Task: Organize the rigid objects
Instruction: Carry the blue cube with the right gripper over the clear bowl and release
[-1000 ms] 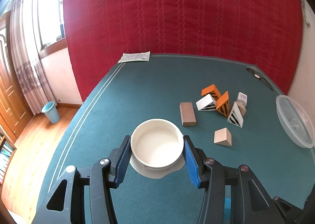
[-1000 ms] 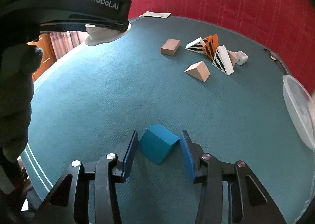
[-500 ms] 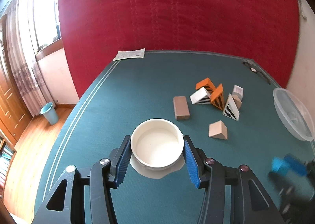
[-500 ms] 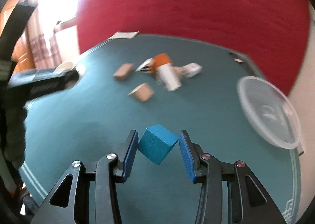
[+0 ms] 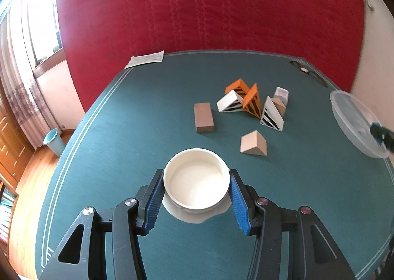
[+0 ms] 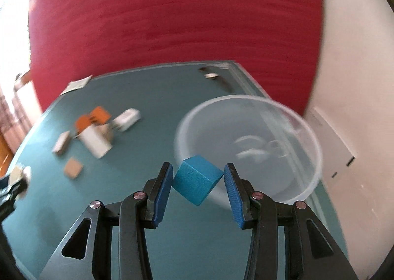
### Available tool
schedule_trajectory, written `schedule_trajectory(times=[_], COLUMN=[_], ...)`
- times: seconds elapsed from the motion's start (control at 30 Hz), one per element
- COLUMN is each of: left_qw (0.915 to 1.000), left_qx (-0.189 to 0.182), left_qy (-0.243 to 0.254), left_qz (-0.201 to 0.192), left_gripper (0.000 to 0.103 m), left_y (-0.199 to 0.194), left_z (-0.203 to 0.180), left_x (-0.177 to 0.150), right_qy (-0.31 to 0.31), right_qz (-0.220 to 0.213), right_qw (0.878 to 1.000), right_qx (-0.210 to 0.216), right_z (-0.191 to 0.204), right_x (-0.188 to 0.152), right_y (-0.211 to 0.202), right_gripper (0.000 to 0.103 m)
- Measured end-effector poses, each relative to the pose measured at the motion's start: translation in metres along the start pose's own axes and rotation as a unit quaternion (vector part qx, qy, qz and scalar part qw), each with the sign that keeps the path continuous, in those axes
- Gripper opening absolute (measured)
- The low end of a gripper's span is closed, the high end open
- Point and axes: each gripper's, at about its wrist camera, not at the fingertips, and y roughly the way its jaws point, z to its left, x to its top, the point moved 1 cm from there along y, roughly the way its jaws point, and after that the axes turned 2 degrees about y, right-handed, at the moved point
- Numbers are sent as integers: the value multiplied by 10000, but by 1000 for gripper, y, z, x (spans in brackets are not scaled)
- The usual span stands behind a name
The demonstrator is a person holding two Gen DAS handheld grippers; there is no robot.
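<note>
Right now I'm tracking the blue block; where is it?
In the right wrist view, the blue block sits clamped in the right gripper, just before the clear tub.

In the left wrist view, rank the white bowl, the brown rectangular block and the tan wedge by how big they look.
1. white bowl, by far the largest, though it sits nearest the camera.
2 and 3. brown rectangular block and tan wedge look about alike; no ranking between them.

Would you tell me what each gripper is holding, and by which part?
Left gripper: white bowl, by opposite sides. Right gripper: blue block, by opposite corners.
</note>
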Motion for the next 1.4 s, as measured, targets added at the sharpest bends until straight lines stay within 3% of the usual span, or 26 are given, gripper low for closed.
schedule_trajectory(times=[0.27,0.57,1.03,1.4], left_qw=[9999,9996,9971,9880], left_qx=[-106,-187,-409,-846], left_qy=[73,175,628,1293], left_qz=[60,79,117,40], left_gripper=[54,54,54,54], left_y=[-2,-2,3,2], left_z=[-13,-28,-70,-141], left_x=[-3,0,9,25], right_qy=[86,-28,-258,-247], right_qz=[159,579,1010,1183], right_qw=[9987,9960,9929,9911], right_qx=[-484,-683,-566,-565], right_z=[-47,-74,-94,-109], right_x=[19,5,-12,-39], right_y=[38,71,60,19], right_gripper=[45,45,44,45])
